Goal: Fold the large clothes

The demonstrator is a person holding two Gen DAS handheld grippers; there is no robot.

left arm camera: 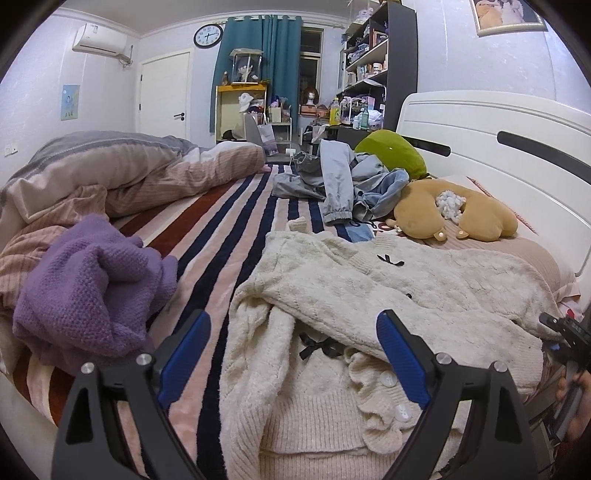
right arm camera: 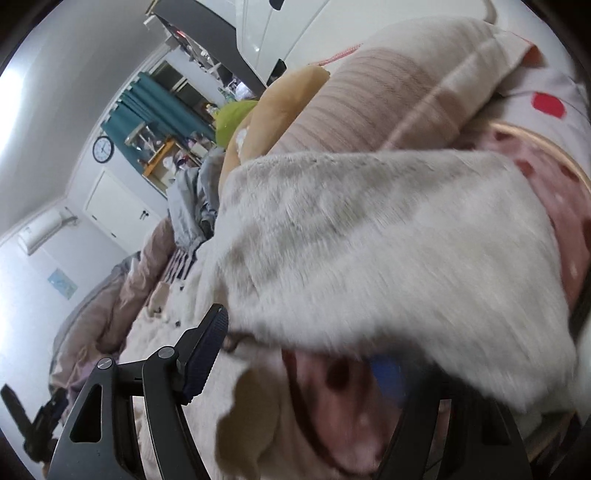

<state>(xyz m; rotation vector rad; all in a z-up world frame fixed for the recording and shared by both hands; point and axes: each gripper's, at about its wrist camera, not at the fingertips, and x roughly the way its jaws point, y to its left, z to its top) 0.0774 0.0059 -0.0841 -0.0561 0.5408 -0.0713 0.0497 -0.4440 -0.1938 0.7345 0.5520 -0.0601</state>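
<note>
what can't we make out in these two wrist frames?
- Right tongs, right wrist view: far finger hidden under the blurred cream sweater, so the grip is unreadable.
- Cream sweater, left wrist view: near hem cut off by the bottom edge and left tongs.
- Wall clock: too small to read.

striped blanket (left arm camera: 221, 236) lies bare between purple sweater (left arm camera: 92, 288) and cream cardigan (left arm camera: 369, 295)
</note>
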